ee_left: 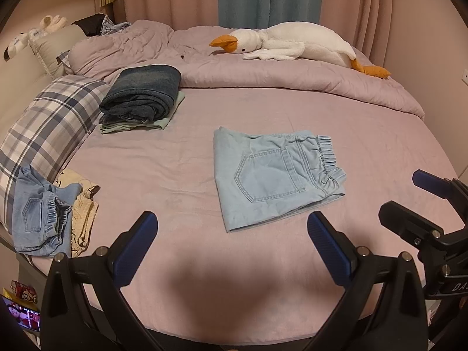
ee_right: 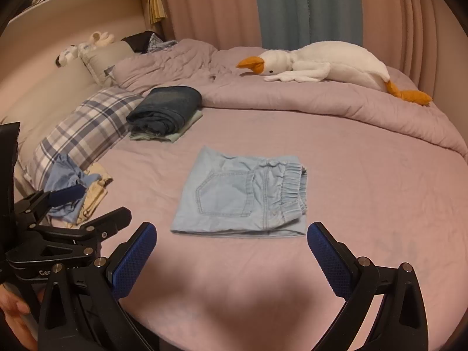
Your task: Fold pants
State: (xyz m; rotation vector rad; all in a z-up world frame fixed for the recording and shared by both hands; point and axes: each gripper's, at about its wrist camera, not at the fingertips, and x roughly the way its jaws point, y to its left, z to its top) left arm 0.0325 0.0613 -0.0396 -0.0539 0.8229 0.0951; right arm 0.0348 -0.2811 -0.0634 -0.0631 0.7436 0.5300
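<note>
The light-blue pants [ee_left: 275,175] lie folded into a compact rectangle on the pink bed sheet [ee_left: 163,158], flat and unheld. Seen from the left gripper [ee_left: 232,231], the bundle sits just ahead and slightly to the right of the gap between the fingers; its near hem lies close to the right fingertip, apart from it. Seen from the right gripper [ee_right: 231,239], the bundle sits directly ahead and a little to the left, near edge just beyond the fingertips, no contact.

Both grippers stand released, jaws spread wide, nothing between them. The right gripper shows at the right edge of the left wrist view, the left gripper at the left edge of the right wrist view (side by side over the near part of the bed).

Orientation: the long axis runs crosswise to both grippers. The elastic waistband [ee_left: 327,161] points right, the folded edge left, the back pocket [ee_left: 267,175] faces up.

Farther ahead and to the left, a stack of folded clothes [ee_left: 143,96] rests beside a plaid pillow [ee_left: 49,125]. Near left, crumpled garments [ee_left: 44,204] lie in a heap; how many pieces it holds is hard to make out. A plush goose [ee_left: 298,45] lies on the duvet [ee_left: 263,76] at the far side.
</note>
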